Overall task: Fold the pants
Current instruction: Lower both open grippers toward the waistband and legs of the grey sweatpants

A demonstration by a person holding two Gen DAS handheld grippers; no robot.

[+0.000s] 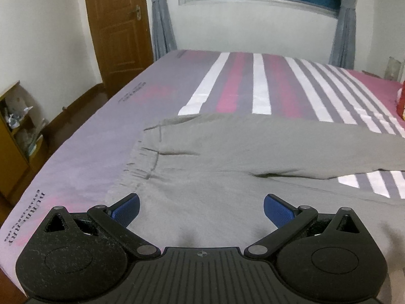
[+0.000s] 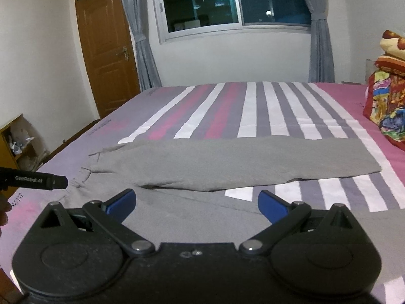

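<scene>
Grey pants (image 1: 227, 152) lie flat on the striped bed, waistband to the left, legs running right. In the right wrist view the far leg (image 2: 240, 162) stretches right to its cuff and the near leg runs under my gripper. My left gripper (image 1: 201, 210) is open and empty, low over the near part of the pants by the waistband. My right gripper (image 2: 197, 206) is open and empty, over the near leg just right of the crotch. The left tool's body (image 2: 33, 179) shows at the left edge of the right wrist view.
The bed (image 2: 253, 106) has a grey, white and pink striped sheet. A stack of colourful bedding (image 2: 387, 101) sits at its right side. A brown door (image 2: 106, 50), a window with grey curtains (image 2: 227, 2) and a wooden shelf (image 1: 12, 136) stand beyond the bed.
</scene>
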